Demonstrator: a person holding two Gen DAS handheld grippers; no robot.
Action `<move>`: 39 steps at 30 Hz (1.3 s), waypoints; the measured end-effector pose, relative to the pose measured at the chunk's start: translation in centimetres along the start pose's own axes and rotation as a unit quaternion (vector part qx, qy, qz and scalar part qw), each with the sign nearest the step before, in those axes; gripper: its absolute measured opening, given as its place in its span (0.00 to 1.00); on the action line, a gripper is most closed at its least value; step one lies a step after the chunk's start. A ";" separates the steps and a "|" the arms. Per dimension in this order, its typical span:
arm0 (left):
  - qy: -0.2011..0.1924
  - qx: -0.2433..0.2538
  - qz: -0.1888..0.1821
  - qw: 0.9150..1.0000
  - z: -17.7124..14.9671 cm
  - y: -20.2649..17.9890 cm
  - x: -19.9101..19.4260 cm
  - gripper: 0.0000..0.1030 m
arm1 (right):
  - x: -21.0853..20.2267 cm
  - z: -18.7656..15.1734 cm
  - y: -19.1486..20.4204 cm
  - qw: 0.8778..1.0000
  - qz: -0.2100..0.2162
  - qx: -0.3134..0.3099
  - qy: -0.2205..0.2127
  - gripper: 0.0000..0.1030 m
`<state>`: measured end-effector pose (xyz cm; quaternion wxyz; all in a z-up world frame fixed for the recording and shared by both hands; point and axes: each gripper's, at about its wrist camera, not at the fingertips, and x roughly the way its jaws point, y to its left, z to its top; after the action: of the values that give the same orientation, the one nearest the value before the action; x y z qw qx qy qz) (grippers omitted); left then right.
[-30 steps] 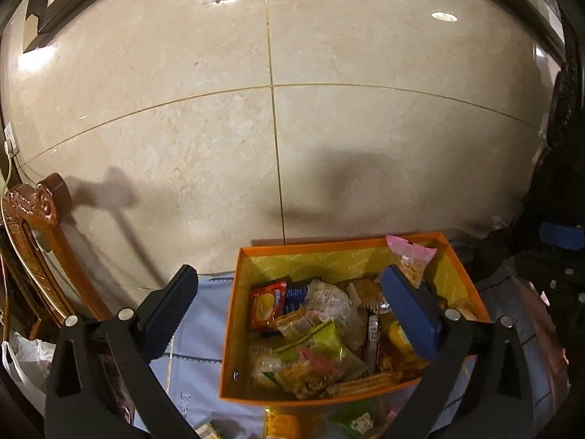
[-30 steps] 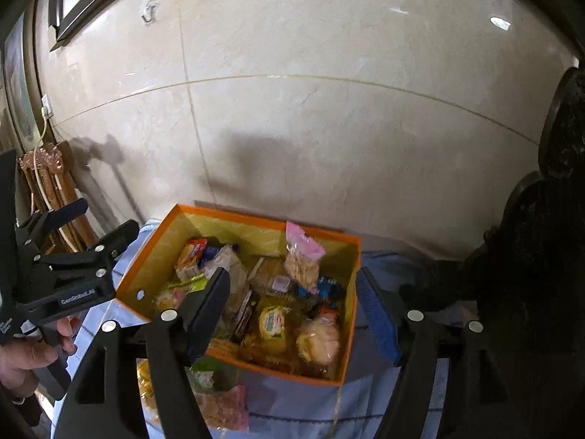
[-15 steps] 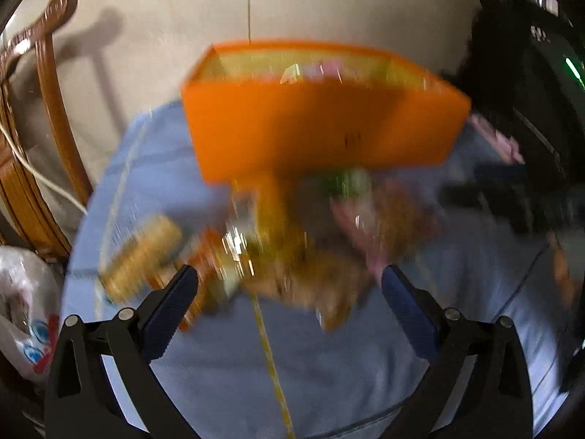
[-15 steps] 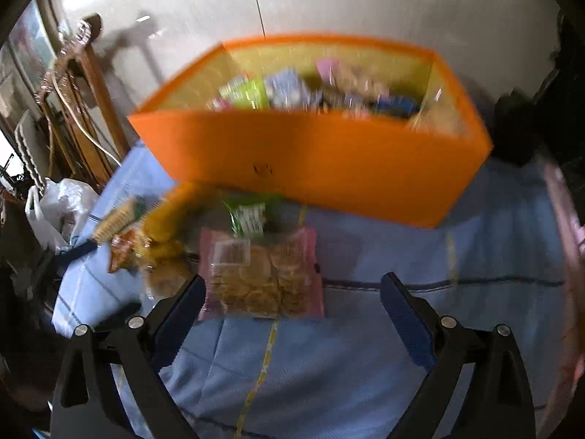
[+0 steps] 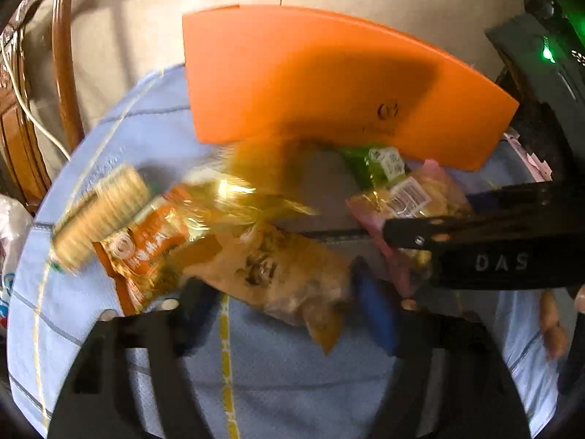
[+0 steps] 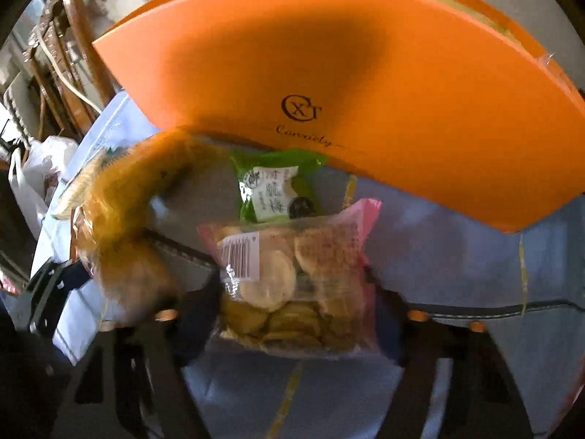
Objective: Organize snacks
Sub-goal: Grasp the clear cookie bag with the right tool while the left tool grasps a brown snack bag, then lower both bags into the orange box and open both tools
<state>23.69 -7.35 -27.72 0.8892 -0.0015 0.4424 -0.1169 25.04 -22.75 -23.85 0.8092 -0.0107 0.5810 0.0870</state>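
Two grippers are closing at once, the left gripper (image 5: pixel 281 314) around a tan snack bag (image 5: pixel 270 267) and the right gripper (image 6: pixel 296 307) around a pink cookie bag (image 6: pixel 292 278), both near the orange box (image 6: pixel 365 73) on the blue cloth (image 5: pixel 285 373), and a hard squeeze could crush the cookies.

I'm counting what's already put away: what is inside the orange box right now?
That cannot be seen. Both wrist views show only the orange box's outer front wall and a strip of its rim; the wall covers the inside. The green packet lies outside, on the cloth against that wall.
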 end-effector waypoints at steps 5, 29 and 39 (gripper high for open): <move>-0.015 0.000 -0.032 0.999 0.0 -0.3 -0.6 0.42 | -2.5 -1.5 -2.3 0.999 0.007 0.031 -0.024 0.56; -0.156 0.076 -0.059 0.983 10.1 -5.3 -14.1 0.40 | -22.2 -0.7 -6.3 0.977 0.019 0.065 -0.204 0.56; -0.199 0.083 -0.039 0.976 18.9 -5.7 -18.4 0.40 | -28.5 3.9 -7.3 0.963 -0.004 0.072 -0.259 0.57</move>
<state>26.67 -10.96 -1.15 0.9511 0.0321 0.2454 -0.1847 20.99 -33.16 3.63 0.9311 0.0678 0.3560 0.0417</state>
